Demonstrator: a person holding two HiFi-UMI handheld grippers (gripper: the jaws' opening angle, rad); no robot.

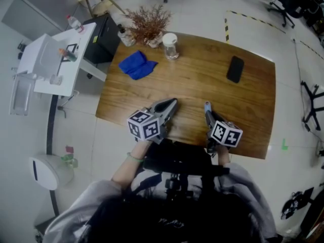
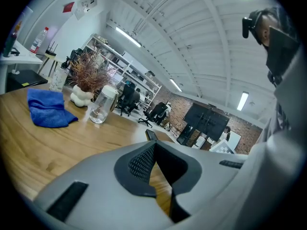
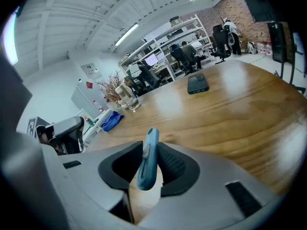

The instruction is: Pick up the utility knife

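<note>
A wooden table [image 1: 202, 70] filled most of the head view, seen from steeply above, with a person leaning over its near edge and holding two grippers. The left gripper [image 1: 169, 105] pointed across the table with its jaw tips drawn together and nothing between them. The right gripper [image 1: 207, 110], just beside it but apart, was clenched on the blue utility knife [image 3: 147, 159]. The knife stood on edge between the pads, over the near part of the table and apparently clear of the wood. Its long axis ran along the jaws, with its far end poking out past the jaw tips, away from the person. The knife was therefore already in the right hand, and the pick-up looked nearly complete, so the next move probably depended on that grip holding along the knife's length. The left gripper looked to have no part in it. On the table's far side there were one blue cloth [image 1: 136, 65], one dried plant [image 1: 148, 22], one clear jar [image 1: 170, 46] and one dark phone [image 1: 235, 69]. Only one knife was visible.
</note>
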